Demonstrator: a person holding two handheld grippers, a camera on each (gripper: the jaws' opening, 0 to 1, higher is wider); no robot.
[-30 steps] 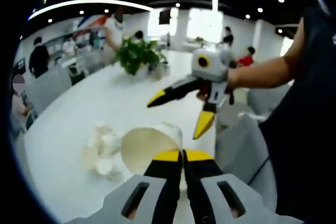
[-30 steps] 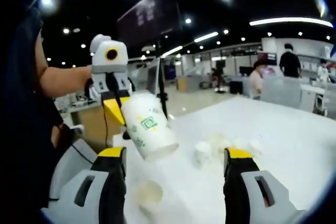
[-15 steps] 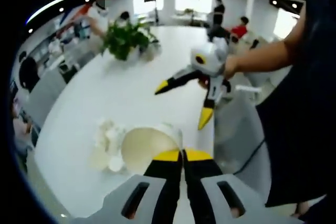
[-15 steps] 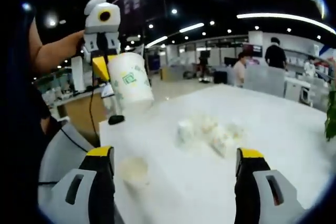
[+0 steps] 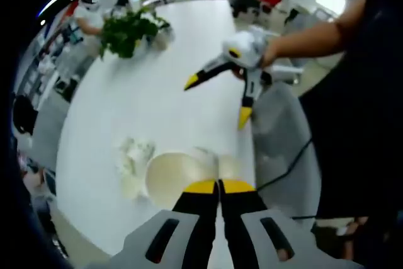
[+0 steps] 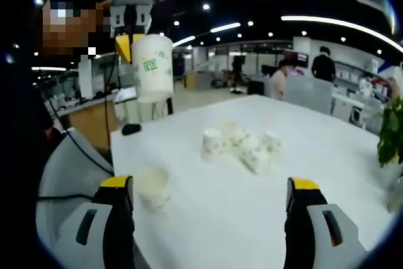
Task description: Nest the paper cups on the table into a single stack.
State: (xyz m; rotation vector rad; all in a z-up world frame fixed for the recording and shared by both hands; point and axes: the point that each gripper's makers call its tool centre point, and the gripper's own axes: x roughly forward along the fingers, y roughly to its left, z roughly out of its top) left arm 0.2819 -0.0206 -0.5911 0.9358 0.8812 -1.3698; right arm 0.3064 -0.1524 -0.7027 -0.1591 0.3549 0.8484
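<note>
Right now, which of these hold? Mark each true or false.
1. The left tool grips a paper cup by its rim. True.
2. The right tool holds a cup. False: it is open and empty.
3. A cluster of cups sits on the white table. True.
4. One single cup stands apart near the table's edge. True.
5. The held cup is plain white. False: it carries a green print.
6. The potted plant stands among the cups. False: it is farther along the table.
</note>
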